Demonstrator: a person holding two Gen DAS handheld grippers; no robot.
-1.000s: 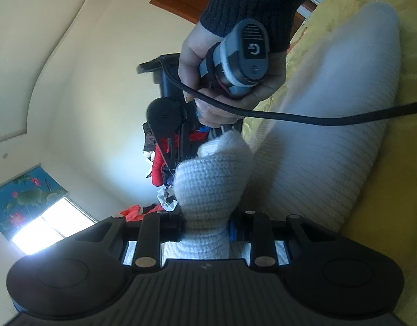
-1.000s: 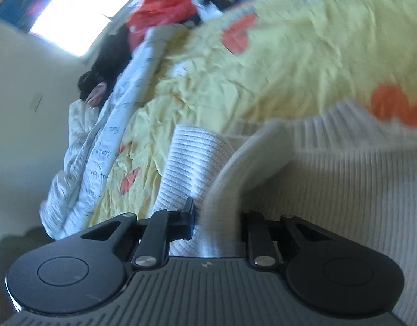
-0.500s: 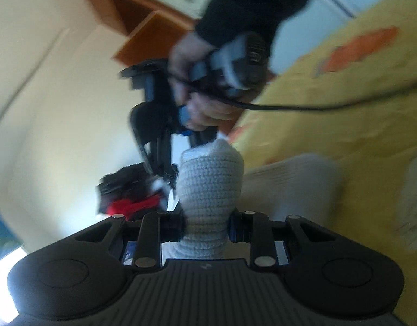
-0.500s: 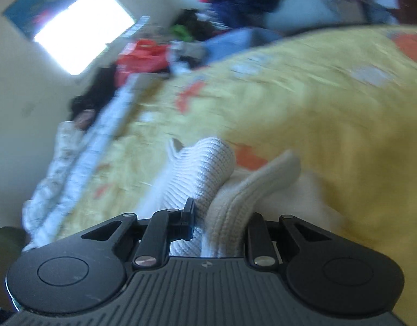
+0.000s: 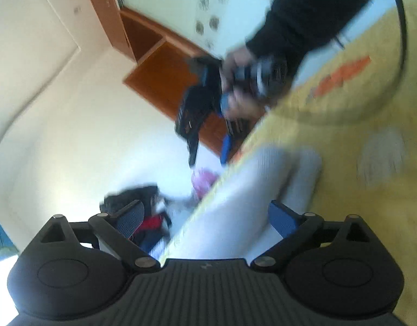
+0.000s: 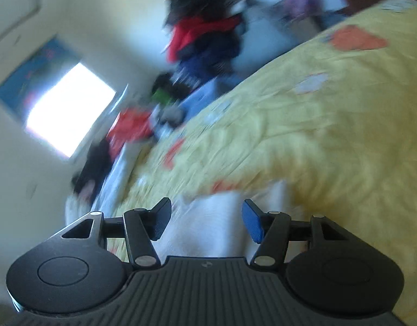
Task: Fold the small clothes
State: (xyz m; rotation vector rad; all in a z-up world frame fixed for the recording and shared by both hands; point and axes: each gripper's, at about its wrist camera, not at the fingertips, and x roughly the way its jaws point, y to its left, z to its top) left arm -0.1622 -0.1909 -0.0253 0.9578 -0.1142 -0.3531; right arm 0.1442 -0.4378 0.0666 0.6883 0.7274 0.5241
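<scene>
Yellow bedding (image 6: 330,135) carried the work, with piled clothes (image 6: 205,35) beyond the bed's edge; the white knit (image 5: 235,203) lay on it, blurred, between the pads of both tools; the left tool (image 5: 205,220) was opening, pads clear of the cloth; the right tool (image 6: 205,222) was opening too, knit (image 6: 208,225) loose between its pads; a fold seemed just laid and released; whether more folds remained could not be told.
</scene>
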